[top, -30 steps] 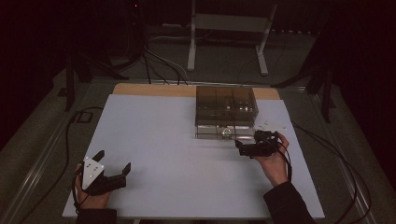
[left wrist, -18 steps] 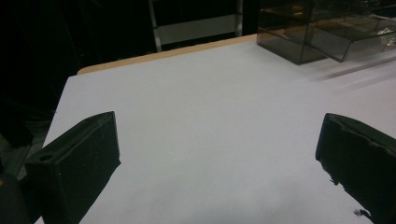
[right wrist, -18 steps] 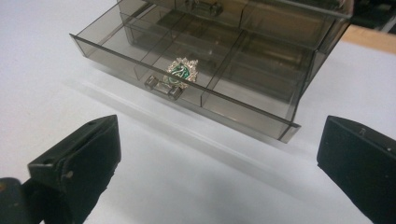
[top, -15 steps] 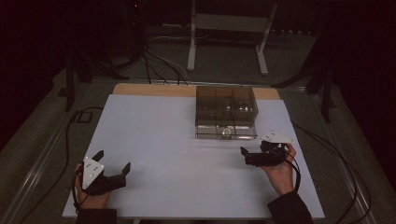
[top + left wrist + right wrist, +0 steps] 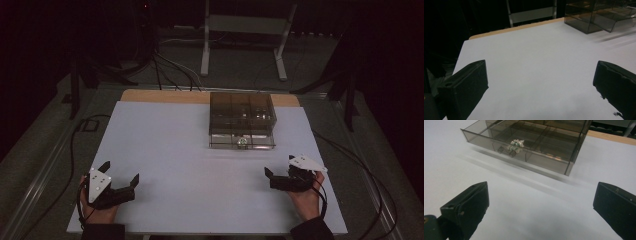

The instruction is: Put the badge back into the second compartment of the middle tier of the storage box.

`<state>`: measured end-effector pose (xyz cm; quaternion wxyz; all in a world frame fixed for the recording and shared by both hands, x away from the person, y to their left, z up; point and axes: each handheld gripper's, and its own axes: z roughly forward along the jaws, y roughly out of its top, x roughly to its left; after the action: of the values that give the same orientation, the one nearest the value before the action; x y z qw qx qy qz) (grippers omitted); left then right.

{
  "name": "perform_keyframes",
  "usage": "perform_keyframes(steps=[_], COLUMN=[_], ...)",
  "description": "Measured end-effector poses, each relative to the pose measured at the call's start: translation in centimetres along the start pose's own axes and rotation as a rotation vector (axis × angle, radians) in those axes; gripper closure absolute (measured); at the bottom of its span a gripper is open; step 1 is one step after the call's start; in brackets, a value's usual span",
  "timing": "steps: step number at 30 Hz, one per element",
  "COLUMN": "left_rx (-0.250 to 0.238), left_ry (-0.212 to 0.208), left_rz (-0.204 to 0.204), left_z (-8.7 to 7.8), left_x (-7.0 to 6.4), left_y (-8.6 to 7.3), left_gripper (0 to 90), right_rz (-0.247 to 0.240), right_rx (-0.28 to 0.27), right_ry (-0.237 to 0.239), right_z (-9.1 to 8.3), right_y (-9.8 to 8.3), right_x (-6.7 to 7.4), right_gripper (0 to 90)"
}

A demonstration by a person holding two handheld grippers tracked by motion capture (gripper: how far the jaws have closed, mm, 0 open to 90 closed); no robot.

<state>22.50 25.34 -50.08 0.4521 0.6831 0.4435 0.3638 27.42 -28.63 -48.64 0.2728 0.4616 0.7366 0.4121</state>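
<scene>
A smoky see-through drawer box (image 5: 242, 112) stands at the back middle of the white table (image 5: 180, 150). Its lower drawer (image 5: 541, 161) is pulled out a little, and a small crumpled silvery-green object (image 5: 516, 143) lies in a front compartment; it is a bright speck (image 5: 242, 142) from above. My right gripper (image 5: 270, 179) rests near the front right, open, with nothing between its fingers, well short of the drawer. My left gripper (image 5: 120, 171) lies at the front left, open and empty, its jaws wide apart (image 5: 541, 72) over bare tabletop.
A wooden strip (image 5: 160, 96) runs along the table's far edge. Cables (image 5: 75, 135) trail over the floor at left and right. A white metal stand (image 5: 245, 30) is behind the table. The surroundings are dark.
My right gripper has pulled back from just in front of the box toward the table's front right. The left gripper has stayed put.
</scene>
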Motion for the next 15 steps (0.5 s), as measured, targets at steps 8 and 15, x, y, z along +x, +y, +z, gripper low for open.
perform_keyframes(steps=[8, 15], left_rx=[-0.004, -0.009], left_ry=[-0.007, -0.018], left_rz=[-0.01, -0.02], left_z=[-0.1, -0.2], left_x=[0.1, 0.1], left_y=[0.1, 0.1], left_gripper=[0.5, 0.5], right_rz=[0.023, 0.028], right_rx=[-0.065, -0.106], right_ry=[0.003, 0.018], right_z=[-1.1, -1.6], right_y=[-1.2, -2.1], right_x=[-0.5, -0.6], right_gripper=[0.7, 0.2])
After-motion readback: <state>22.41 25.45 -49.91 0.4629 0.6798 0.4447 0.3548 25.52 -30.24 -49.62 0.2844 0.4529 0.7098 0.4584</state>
